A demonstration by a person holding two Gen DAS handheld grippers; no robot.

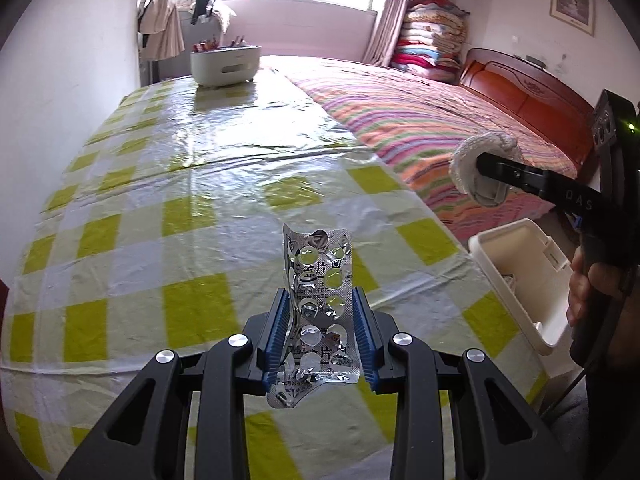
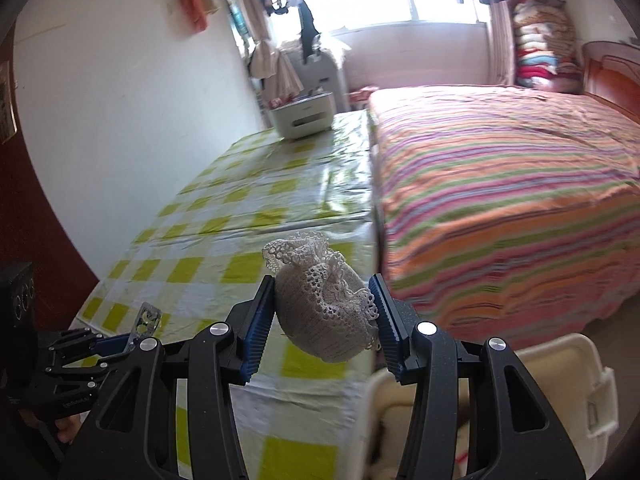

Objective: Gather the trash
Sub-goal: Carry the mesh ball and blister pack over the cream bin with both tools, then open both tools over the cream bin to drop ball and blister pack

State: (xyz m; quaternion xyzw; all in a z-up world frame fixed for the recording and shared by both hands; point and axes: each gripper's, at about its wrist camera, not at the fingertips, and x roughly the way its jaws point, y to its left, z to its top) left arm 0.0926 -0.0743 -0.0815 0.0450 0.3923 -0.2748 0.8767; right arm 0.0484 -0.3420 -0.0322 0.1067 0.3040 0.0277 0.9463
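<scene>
My left gripper [image 1: 322,300] is shut on a silver empty pill blister pack [image 1: 318,304], which stands up between the blue pads above the checked tablecloth [image 1: 168,208]. My right gripper [image 2: 324,300] is shut on a crumpled white foam net sleeve [image 2: 324,304], held over the table's right edge. In the left wrist view the right gripper [image 1: 486,178] with its white wad [image 1: 470,160] hangs above a cream plastic bin [image 1: 516,264]. The same bin [image 2: 560,376] lies below and right in the right wrist view, where the left gripper [image 2: 134,334] shows at the lower left with the blister pack [image 2: 146,318].
A white caddy [image 1: 224,64] with small items stands at the table's far end. A bed with a striped cover [image 2: 500,200] runs along the table's right side. Folded quilts [image 1: 434,40] are stacked by the window. A hand [image 1: 584,292] grips the right tool's handle.
</scene>
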